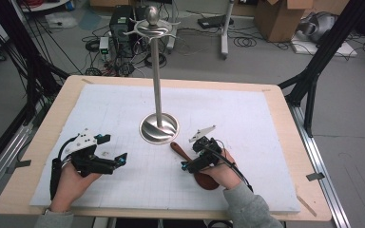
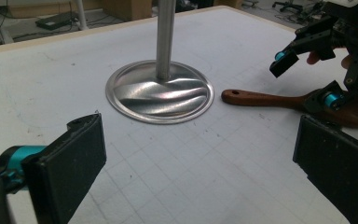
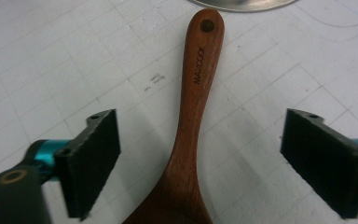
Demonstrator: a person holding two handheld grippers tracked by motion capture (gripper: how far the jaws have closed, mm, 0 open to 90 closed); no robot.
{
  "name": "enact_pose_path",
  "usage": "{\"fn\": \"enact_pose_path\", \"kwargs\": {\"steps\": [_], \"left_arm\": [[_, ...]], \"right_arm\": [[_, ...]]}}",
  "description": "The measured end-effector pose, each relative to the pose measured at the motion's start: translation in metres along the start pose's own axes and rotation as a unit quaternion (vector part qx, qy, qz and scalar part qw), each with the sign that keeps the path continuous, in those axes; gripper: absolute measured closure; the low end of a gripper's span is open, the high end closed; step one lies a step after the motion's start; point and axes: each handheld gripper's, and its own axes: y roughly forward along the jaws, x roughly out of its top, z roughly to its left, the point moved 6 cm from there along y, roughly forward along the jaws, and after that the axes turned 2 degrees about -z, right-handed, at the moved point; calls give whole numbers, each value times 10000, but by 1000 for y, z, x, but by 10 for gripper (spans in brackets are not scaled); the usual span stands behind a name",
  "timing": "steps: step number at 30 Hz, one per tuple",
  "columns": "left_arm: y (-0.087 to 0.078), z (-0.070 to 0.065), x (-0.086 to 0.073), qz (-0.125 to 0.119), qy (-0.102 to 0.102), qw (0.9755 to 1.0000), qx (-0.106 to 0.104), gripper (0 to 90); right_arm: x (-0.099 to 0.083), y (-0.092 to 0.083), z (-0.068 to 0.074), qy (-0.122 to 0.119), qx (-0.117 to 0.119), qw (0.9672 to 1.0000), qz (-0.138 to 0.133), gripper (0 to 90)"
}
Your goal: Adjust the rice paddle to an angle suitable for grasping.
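Observation:
A dark wooden spoon [image 1: 177, 149] lies flat on the white mat, its handle end with a hole pointing toward the round base of a tall metal stand [image 1: 158, 128]. In the right gripper view the spoon [image 3: 200, 84] runs up between the jaws. My right gripper [image 3: 207, 154] is open and straddles the neck of the handle, with both pads clear of the wood. It hovers over the spoon in the high view too [image 1: 189, 156]. My left gripper [image 1: 114, 149] is open and holds nothing, left of the stand base [image 2: 160, 91], facing the spoon [image 2: 270, 99].
The stand's pole [image 1: 157, 71] rises to a ring of hooks [image 1: 152, 29] with a knob on top. The gridded white mat [image 1: 100, 109] covers a wooden table [image 1: 57, 102]. Cables, boxes and black frame legs lie on the floor beyond.

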Motion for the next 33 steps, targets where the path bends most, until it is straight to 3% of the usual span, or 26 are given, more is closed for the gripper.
{"fn": "enact_pose_path", "kwargs": {"steps": [21,33], "left_arm": [[2,-1,0,-2,32,10000,-27,30],[0,0,0,-6,28,10000,-41,30]], "right_arm": [[-6,8,-3,28,-68,9993,353,233],[-6,8,-4,-40,-221,9990,387,298]]}}
